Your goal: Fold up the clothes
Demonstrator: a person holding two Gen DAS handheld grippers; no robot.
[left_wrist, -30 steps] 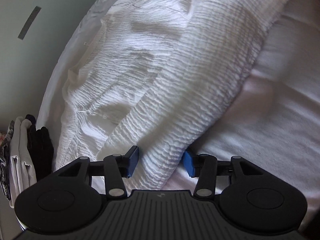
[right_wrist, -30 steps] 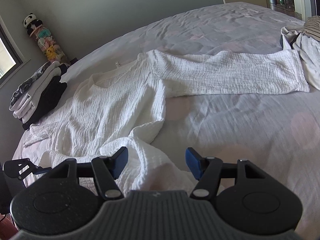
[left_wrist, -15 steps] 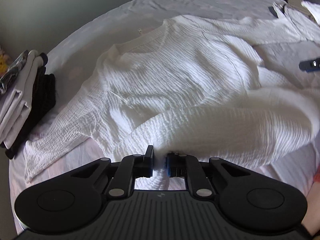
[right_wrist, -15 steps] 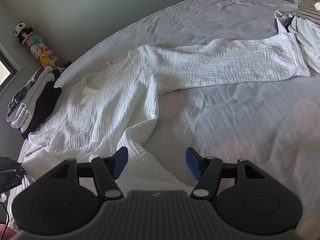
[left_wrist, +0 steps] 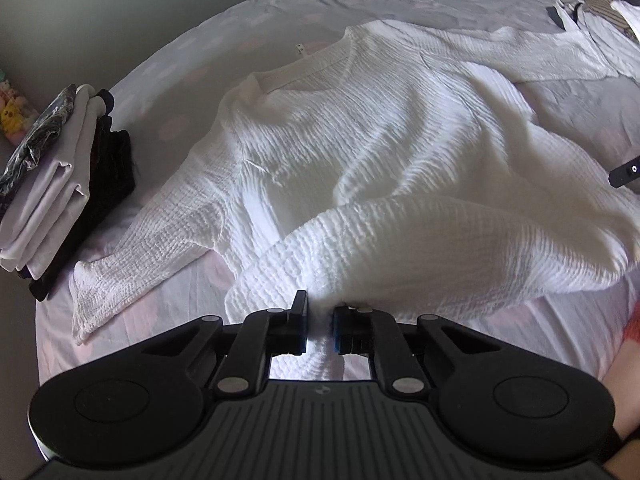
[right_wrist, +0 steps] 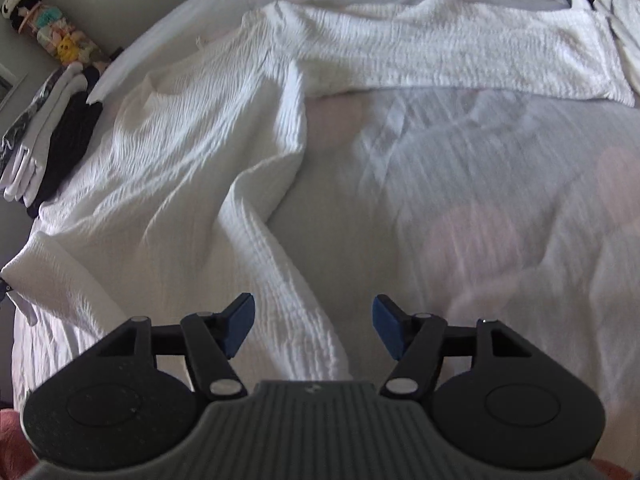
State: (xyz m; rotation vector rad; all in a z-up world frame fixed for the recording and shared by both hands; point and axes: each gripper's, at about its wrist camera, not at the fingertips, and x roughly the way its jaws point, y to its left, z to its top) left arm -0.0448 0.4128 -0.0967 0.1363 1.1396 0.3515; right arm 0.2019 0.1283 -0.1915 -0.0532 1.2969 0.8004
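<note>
A white, crinkle-textured long-sleeved top (left_wrist: 360,152) lies spread across a pale lilac bedsheet (left_wrist: 400,0) that covers the whole bed. Seen from the left wrist camera, the left gripper (left_wrist: 320,330) has its two jaws drawn close together, clamped on a bunched fold of the top's lower hem; the blue pads are mostly buried in the cloth, so the exact contact is hard to see. From that pinch a thick roll of fabric rises and runs off to the right, hiding the part of the garment behind it. One sleeve lies flat toward the left, beside a stack of folded clothes in white, grey and black (left_wrist: 60,176) near the bed's edge; the stack is partly cut off by the frame. From the right wrist camera, the right gripper (right_wrist: 313,326) hovers low with its jaws wide apart, a rumpled ridge of the top (right_wrist: 200,160) lying between and below them; whether the pads touch the cloth cannot be told. The other sleeve stretches flat across the far side of the bed, its cuff reaching a heap of other pale garments (right_wrist: 616,4), cut off at the corner. The bedsheet (right_wrist: 480,200) on the right is blurred.
</note>
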